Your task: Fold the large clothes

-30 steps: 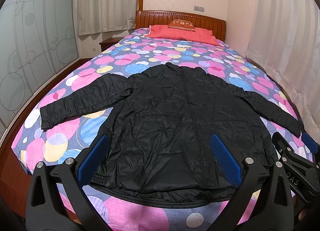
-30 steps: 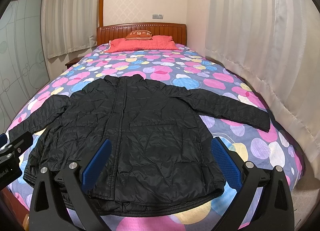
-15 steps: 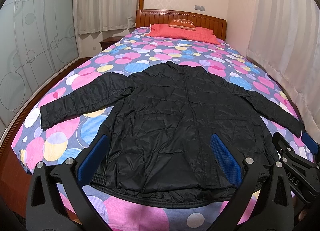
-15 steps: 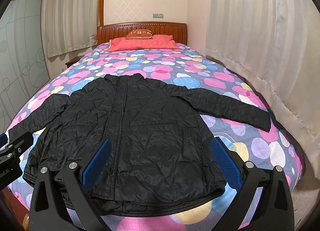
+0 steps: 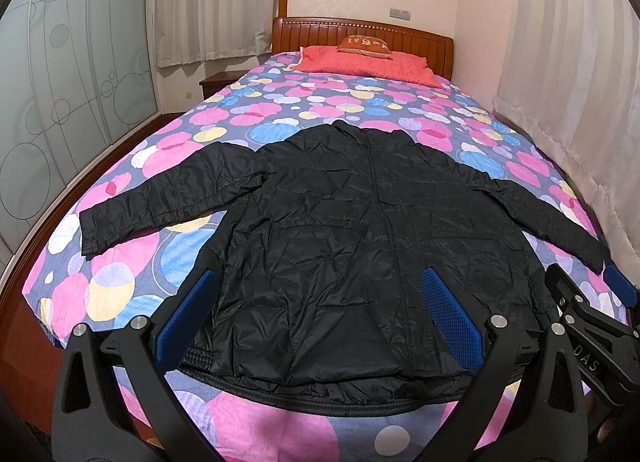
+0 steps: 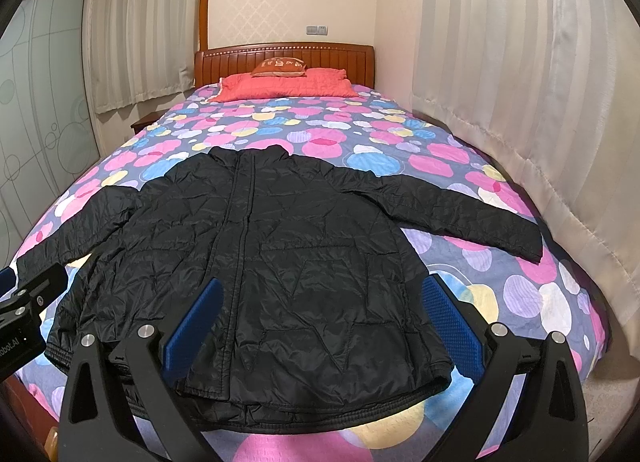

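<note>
A large black quilted jacket (image 5: 344, 246) lies flat, front up, on the bed, both sleeves spread out sideways; it also shows in the right wrist view (image 6: 280, 262). Its hem faces me at the near edge. My left gripper (image 5: 320, 318) is open and empty, hovering above the hem's left-middle part. My right gripper (image 6: 320, 322) is open and empty, above the hem's right part. The right gripper's side shows at the right edge of the left wrist view (image 5: 592, 326); the left gripper's side shows at the left edge of the right wrist view (image 6: 24, 310).
The bed (image 5: 280, 114) has a bubble-patterned cover, red pillows (image 5: 360, 62) and a wooden headboard (image 6: 284, 56). Curtains (image 6: 500, 82) hang along the right side. Sliding glass doors (image 5: 60, 82) and a nightstand (image 5: 218, 82) stand to the left.
</note>
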Available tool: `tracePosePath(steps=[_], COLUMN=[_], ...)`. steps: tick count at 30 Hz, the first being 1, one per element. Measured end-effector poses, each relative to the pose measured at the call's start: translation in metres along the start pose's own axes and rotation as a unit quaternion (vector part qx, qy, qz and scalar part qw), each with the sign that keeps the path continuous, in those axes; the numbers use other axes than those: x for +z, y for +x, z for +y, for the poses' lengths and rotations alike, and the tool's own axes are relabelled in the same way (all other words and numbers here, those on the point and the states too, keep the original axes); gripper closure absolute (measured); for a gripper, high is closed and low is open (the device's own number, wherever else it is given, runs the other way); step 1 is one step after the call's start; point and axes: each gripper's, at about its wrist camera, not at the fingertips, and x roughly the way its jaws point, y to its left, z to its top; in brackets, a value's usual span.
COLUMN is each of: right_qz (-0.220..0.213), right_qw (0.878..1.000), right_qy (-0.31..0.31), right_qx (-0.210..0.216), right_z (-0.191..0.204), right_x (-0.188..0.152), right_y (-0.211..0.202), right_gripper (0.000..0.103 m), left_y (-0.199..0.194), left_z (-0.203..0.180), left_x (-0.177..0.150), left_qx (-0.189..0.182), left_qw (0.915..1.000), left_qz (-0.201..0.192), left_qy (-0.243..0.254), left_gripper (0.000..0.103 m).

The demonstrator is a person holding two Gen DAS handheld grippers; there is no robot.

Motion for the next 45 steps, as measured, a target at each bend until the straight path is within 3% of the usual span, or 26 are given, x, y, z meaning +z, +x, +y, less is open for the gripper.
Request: tracePosePath(steps=[15, 26, 33, 37, 38, 39, 40, 45], right_qz=[0.001, 0.007, 0.026, 0.034, 0.037, 0.039, 0.047, 0.040], right_qw=[1.000, 1.000, 0.998, 0.991, 0.986, 0.983, 0.979, 0.951], right_qy=[-0.001, 0.007, 0.054, 0.130, 0.160, 0.179, 0.199, 0.303], right_qx=[0.000, 0.002, 0.024, 0.023, 0.011, 0.004, -0.010, -0.039], right_z=[0.001, -0.003, -0.036, -0.085, -0.107, -0.122, -0.140, -0.219], right_x=[-0.002, -0.003, -0.001, -0.004, -0.006, -0.006, -0.008, -0.022], right_y=[0.003, 0.010, 0.048, 0.084, 0.094, 0.102, 0.111, 0.136], right_gripper=[0.004, 0.004, 0.004, 0.005, 0.007, 0.027, 0.054, 0.056], left_y=[0.000, 0.027, 0.050, 0.079, 0.086, 0.092, 0.098, 0.116], left_z=[-0.001, 0.017, 0.053, 0.096, 0.112, 0.126, 0.139, 0.209], left_x=[0.001, -0.031, -0.030, -0.020, -0.022, -0.019, -0.019, -0.027], left_qx=[0.000, -0.001, 0.011, 0.060, 0.077, 0.090, 0.104, 0.181], left_qw=[1.0000, 0.9998, 0.9974, 0.9909, 0.9875, 0.9840, 0.9801, 0.9543], left_qz=[0.002, 0.015, 0.039, 0.055, 0.060, 0.067, 0.071, 0.089], left_qy=[0.000, -0.010, -0.059, -0.107, -0.123, -0.139, -0.154, -0.220], left_gripper=[0.002, 0.002, 0.002, 0.002, 0.002, 0.002, 0.002, 0.002])
